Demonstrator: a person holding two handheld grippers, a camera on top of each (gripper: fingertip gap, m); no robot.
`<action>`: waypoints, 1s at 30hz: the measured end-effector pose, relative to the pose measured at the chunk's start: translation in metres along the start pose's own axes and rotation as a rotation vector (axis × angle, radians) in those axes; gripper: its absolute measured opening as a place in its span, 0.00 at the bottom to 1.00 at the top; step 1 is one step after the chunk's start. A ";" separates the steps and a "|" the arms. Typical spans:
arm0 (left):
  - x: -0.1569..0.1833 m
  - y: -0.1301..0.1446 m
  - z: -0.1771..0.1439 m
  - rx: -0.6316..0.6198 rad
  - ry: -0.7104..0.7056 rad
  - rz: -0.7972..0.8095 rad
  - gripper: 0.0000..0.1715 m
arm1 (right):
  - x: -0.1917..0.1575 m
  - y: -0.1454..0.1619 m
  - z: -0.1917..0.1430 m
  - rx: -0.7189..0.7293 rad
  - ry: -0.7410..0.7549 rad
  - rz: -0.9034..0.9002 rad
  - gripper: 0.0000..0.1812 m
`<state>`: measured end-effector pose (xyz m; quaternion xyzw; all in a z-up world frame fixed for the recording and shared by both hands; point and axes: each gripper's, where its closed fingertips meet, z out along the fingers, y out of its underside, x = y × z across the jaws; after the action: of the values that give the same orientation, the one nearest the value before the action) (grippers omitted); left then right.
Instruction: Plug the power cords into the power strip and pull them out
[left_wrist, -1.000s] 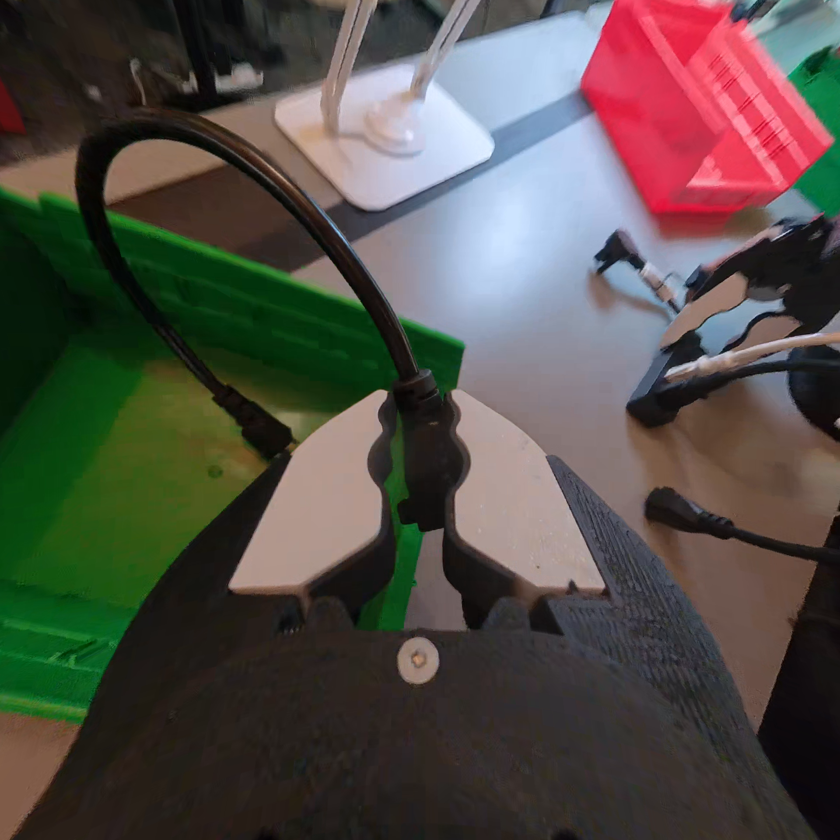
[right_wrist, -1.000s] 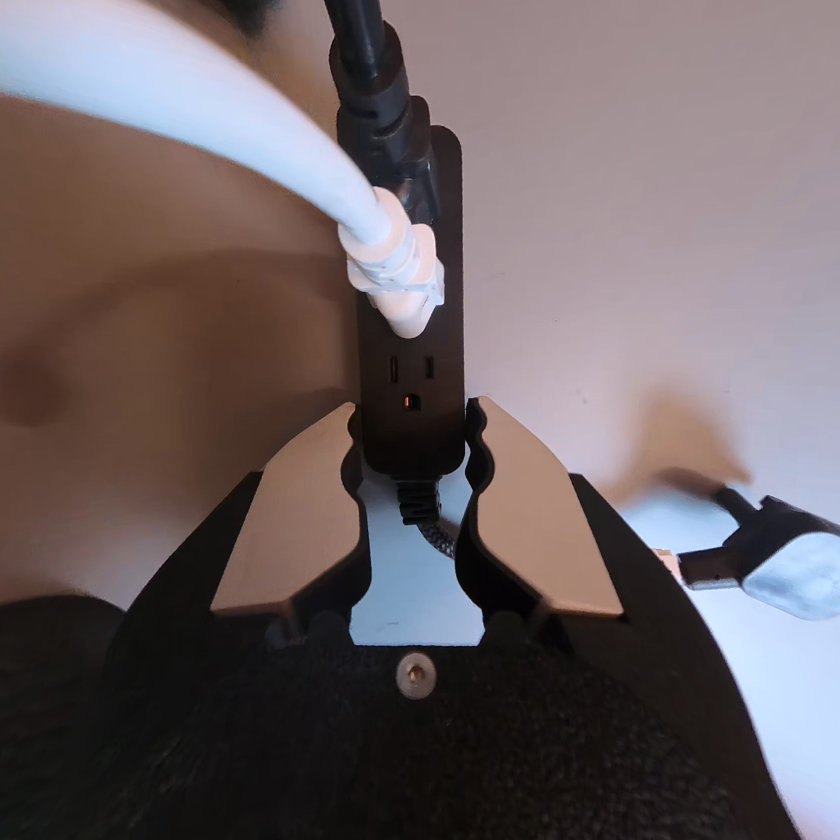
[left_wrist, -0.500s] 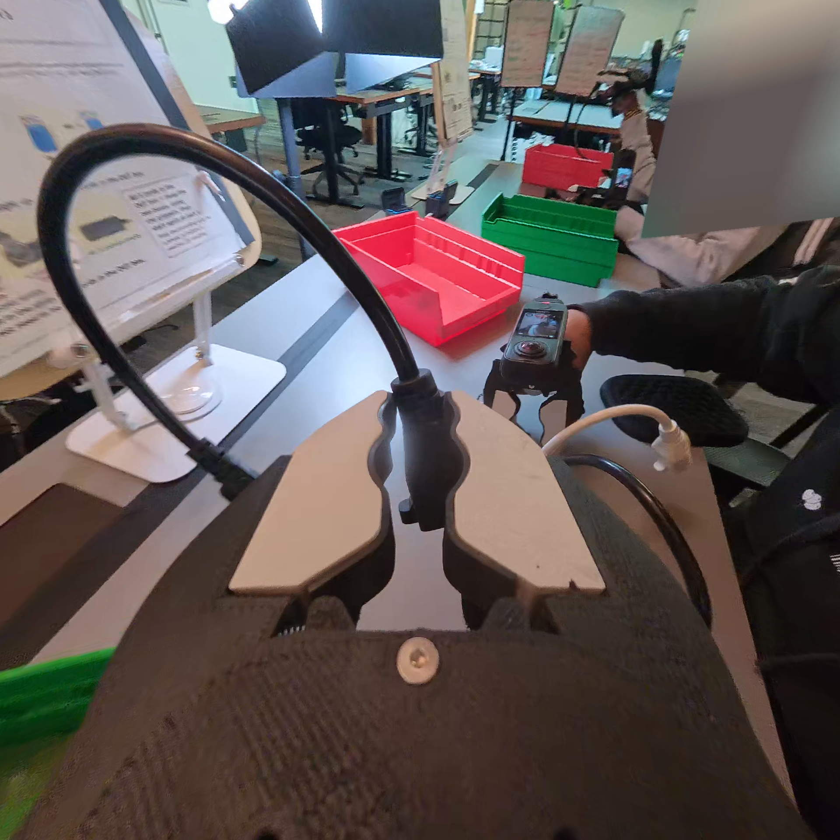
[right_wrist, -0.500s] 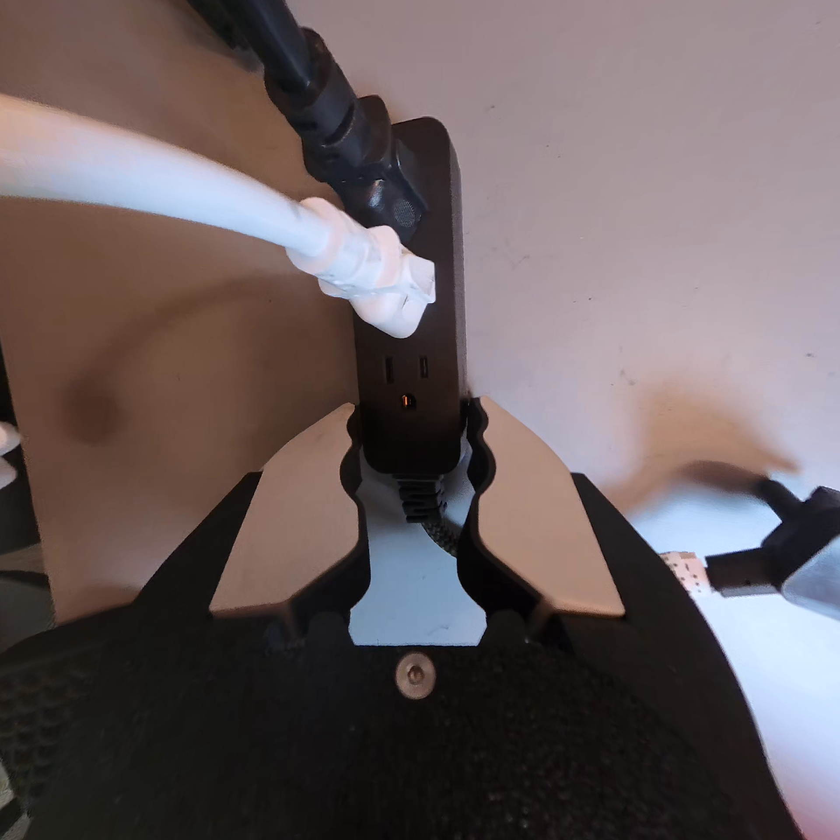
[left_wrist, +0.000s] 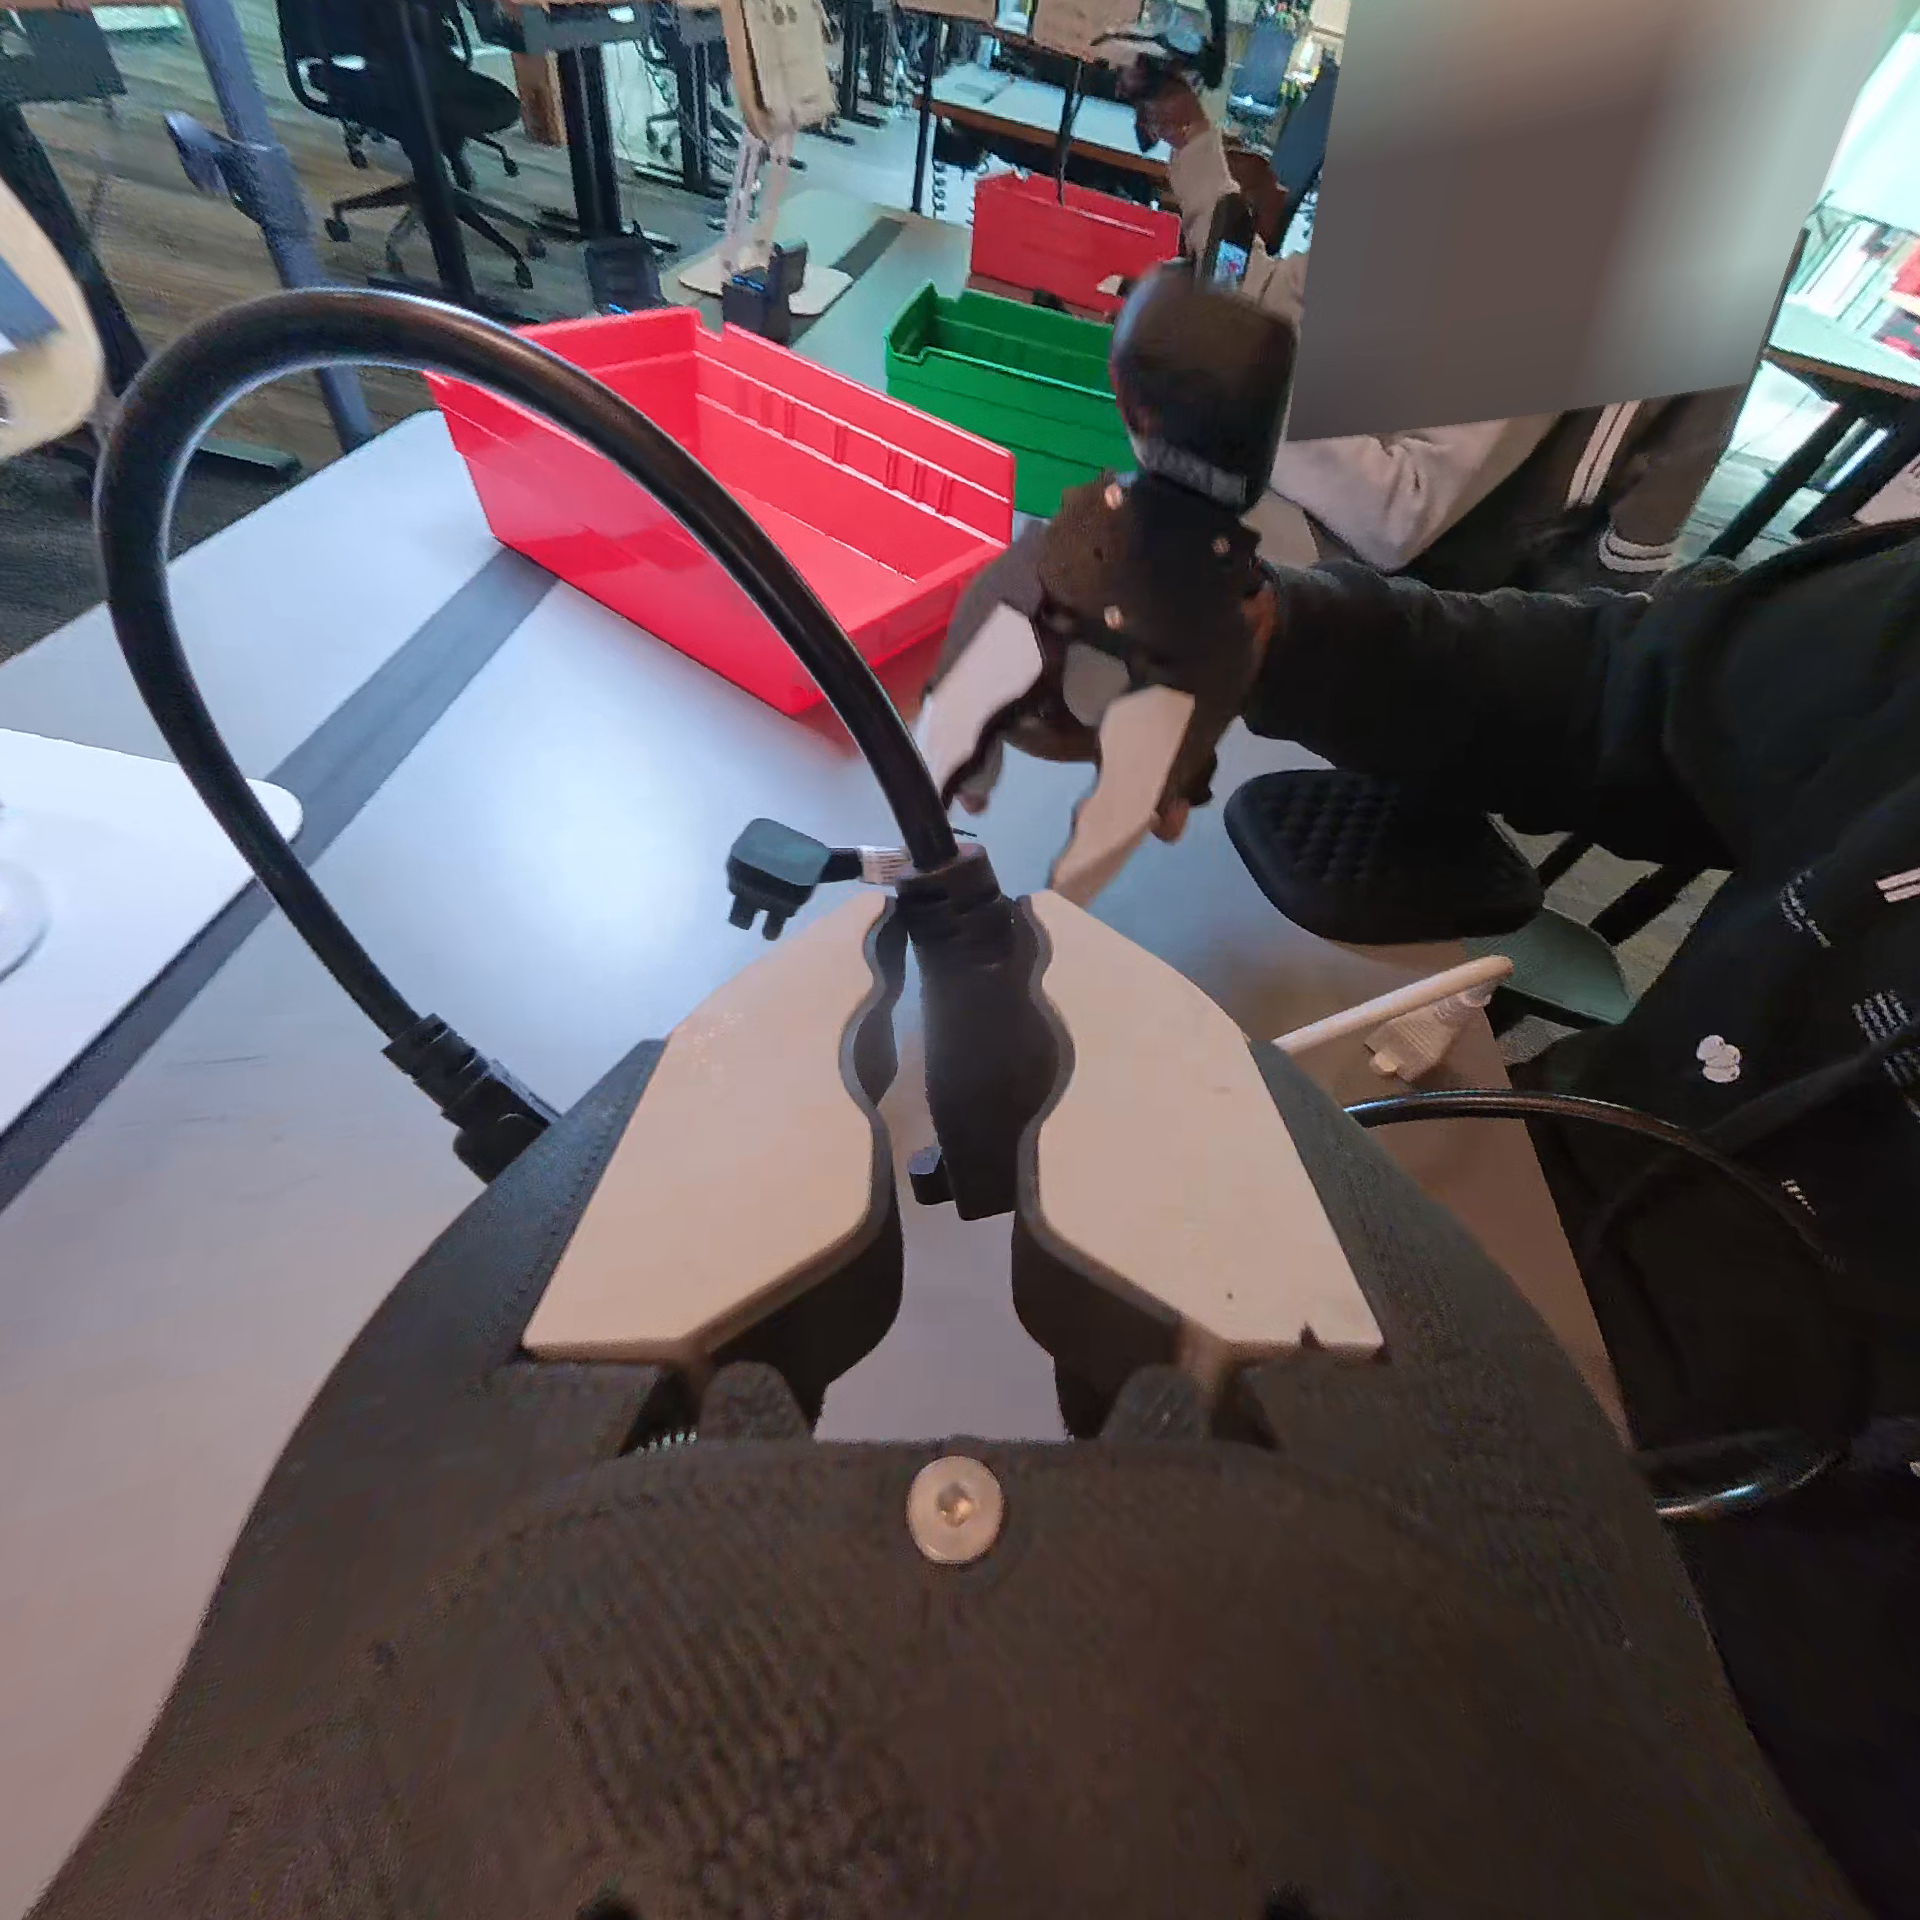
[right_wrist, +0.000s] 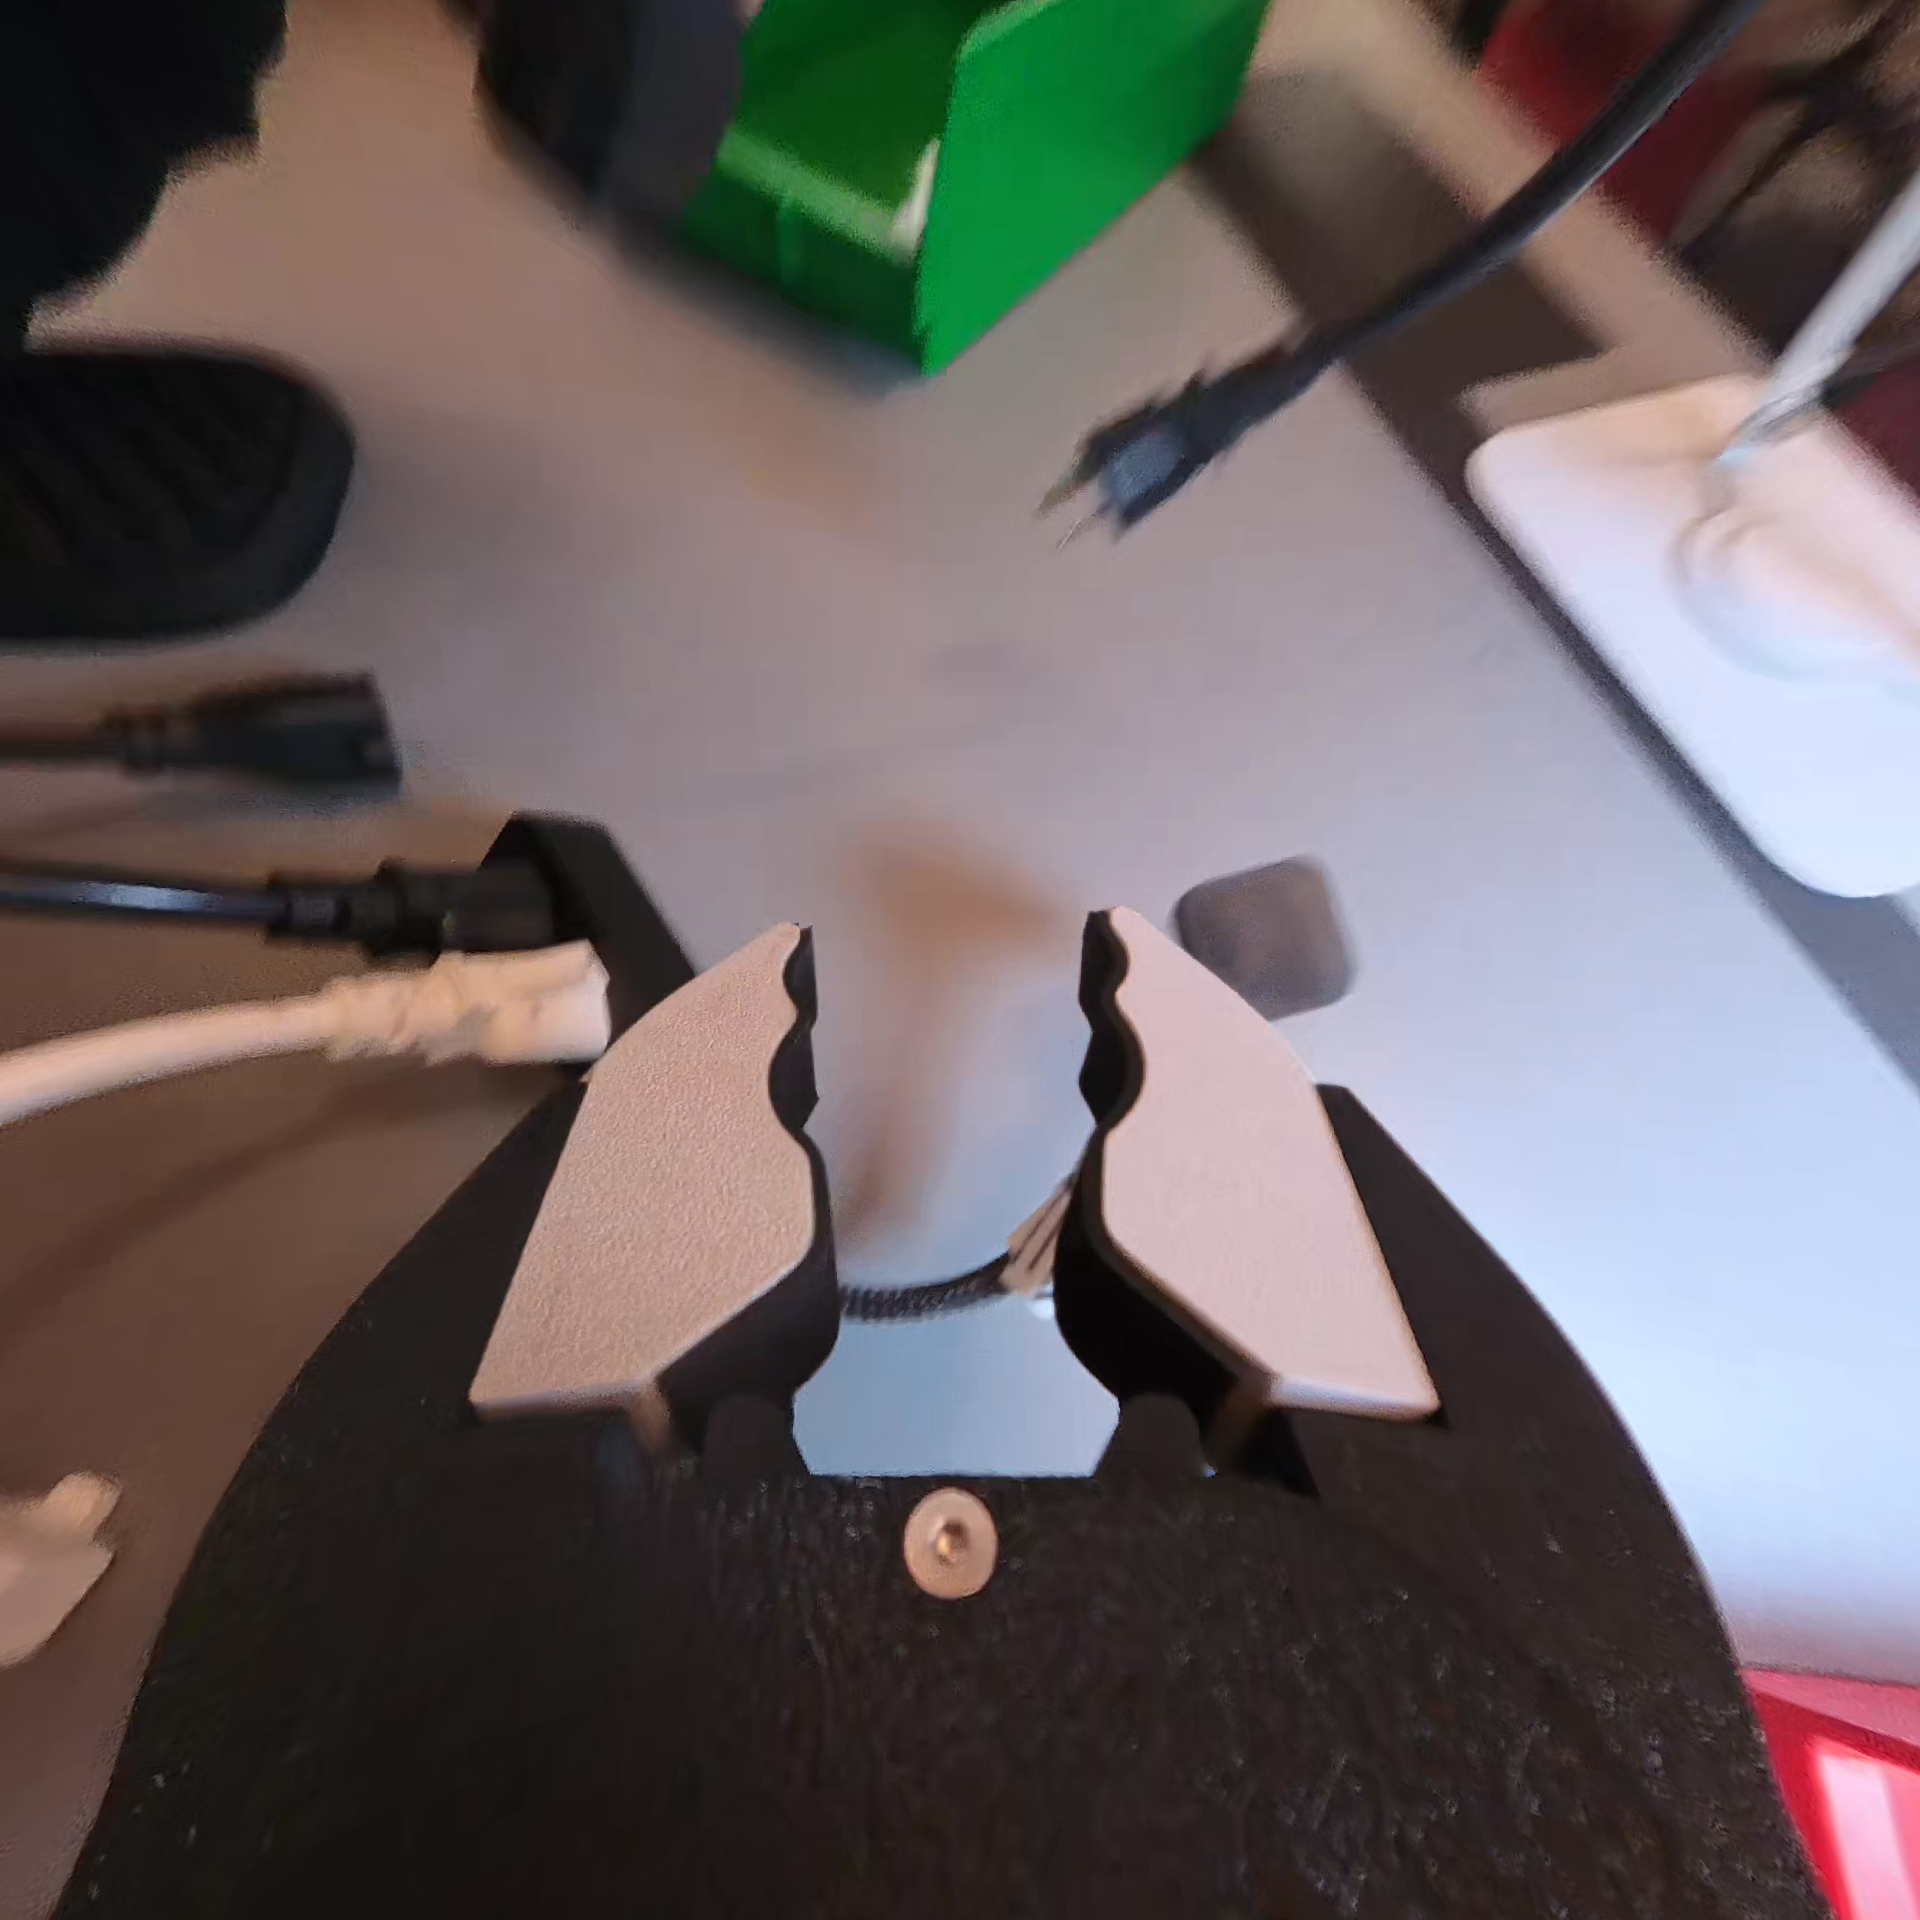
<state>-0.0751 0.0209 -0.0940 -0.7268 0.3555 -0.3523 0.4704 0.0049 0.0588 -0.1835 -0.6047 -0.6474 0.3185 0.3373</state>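
Clamped between the grey-faced fingers (left_wrist: 748, 1132) of the left gripper (left_wrist: 961, 1039): a black moulded power-cord plug (left_wrist: 971, 1049), held upright, prongs toward the camera. Rising from it at 12 o'clock, a thick black rubber cord (left_wrist: 416, 343), arching over to 9 o'clock and down to a second black connector (left_wrist: 473, 1091) beside the gripper body. Beyond, at 1 o'clock, the right gripper (left_wrist: 1049, 800), tilted nose-down over the grey table (left_wrist: 520, 831), gripped from 3 o'clock by a dark-sleeved arm (left_wrist: 1558, 686). Fingers (right_wrist: 675, 1122) of the right gripper (right_wrist: 945, 997) spread apart, holding nothing, bare tabletop between them. At 9 o'clock of those fingers, the black rectangular power strip (right_wrist: 613, 904), with a white plug (right_wrist: 499, 1008) and a black plug (right_wrist: 447, 904) seated in it. Farther out, a red plastic bin (left_wrist: 727, 499) at 11 o'clock of the left gripper. Right wrist view blurred.
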 end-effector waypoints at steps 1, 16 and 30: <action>0.004 0.003 0.005 -0.007 0.011 0.001 0.12 | 0.009 -0.011 -0.004 0.067 0.036 0.023 0.28; 0.100 -0.020 0.045 0.127 0.245 0.128 0.12 | 0.023 -0.032 0.024 0.203 -0.073 0.265 0.17; 0.043 0.057 0.049 -0.078 -0.100 0.226 0.18 | 0.010 -0.073 -0.091 0.558 -0.177 0.049 0.13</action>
<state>-0.0231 -0.0121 -0.1550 -0.7165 0.4246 -0.2464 0.4955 0.0379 0.0640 -0.0714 -0.4740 -0.5470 0.5438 0.4248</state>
